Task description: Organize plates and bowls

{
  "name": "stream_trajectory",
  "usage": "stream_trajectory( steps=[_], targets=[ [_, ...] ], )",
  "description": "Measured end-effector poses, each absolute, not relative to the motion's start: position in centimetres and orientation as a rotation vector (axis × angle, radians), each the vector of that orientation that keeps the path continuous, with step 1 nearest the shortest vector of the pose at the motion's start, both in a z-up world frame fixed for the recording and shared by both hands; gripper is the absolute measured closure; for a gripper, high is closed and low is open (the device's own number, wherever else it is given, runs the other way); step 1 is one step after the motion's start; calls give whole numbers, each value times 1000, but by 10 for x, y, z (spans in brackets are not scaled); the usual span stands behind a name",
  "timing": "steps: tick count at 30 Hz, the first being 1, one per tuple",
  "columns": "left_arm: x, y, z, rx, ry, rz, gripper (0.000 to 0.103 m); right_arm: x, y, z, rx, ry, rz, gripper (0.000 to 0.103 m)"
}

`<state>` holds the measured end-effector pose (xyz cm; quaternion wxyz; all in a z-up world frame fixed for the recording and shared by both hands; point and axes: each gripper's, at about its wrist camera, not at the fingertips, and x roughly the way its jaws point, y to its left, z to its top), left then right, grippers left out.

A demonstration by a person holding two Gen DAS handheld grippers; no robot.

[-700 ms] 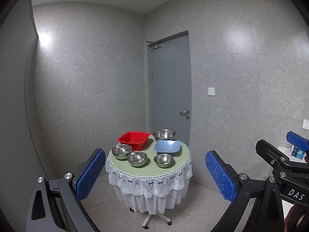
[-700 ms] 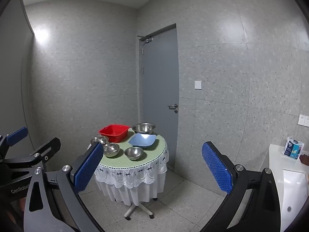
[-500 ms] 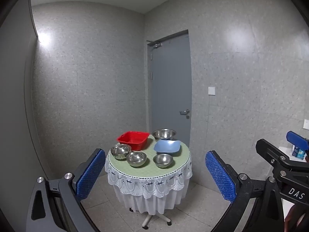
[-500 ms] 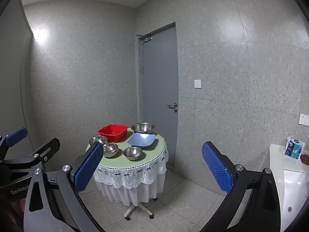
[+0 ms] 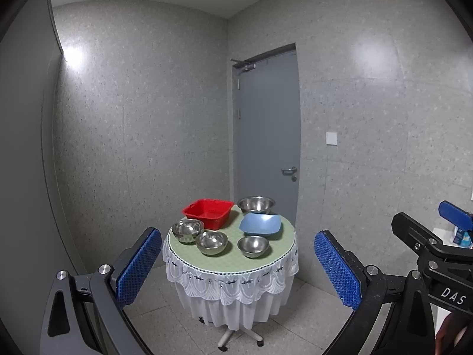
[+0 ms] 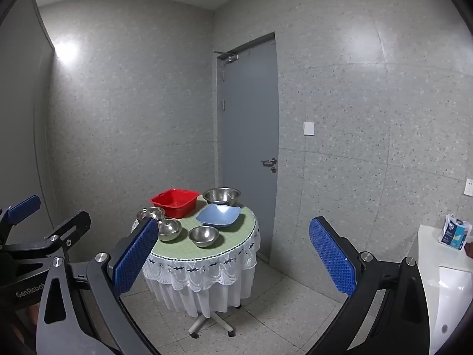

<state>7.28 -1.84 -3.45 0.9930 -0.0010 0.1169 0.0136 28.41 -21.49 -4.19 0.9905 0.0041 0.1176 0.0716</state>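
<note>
A small round table point(image 5: 275, 261) point(image 6: 236, 241) with a green top and white lace skirt stands some way ahead. On it sit a red tub point(image 5: 207, 212) point(image 6: 174, 201), a large steel bowl point(image 5: 256, 204) point(image 6: 221, 195) at the back, a blue square plate point(image 5: 260, 224) point(image 6: 218, 215), and three small steel bowls: left point(image 5: 187, 229) point(image 6: 150, 213), middle point(image 5: 211, 242) point(image 6: 169, 228), front right point(image 5: 253, 245) point(image 6: 204, 235). My left gripper point(image 5: 236, 269) and right gripper point(image 6: 233, 256) are both open, empty, and well short of the table.
A closed grey door point(image 5: 267, 136) stands behind the table in the corner of speckled grey walls. A white sink counter point(image 6: 428, 251) with a small blue-and-white pack point(image 6: 455, 234) is at the right. Tiled floor point(image 6: 280, 310) lies between me and the table.
The table and its dishes look slightly nearer and larger in both views; both grippers stay wide open and empty.
</note>
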Motion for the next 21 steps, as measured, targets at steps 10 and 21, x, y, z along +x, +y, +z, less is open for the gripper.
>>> stream_trajectory(
  steps=[10,21],
  targets=[
    [107,13,-40,3,230,0,1,305,-190,-48,16,238,111,0],
    [149,73,-40,11,236,-21,1,326,-146,-50,30,243,73,0]
  ],
)
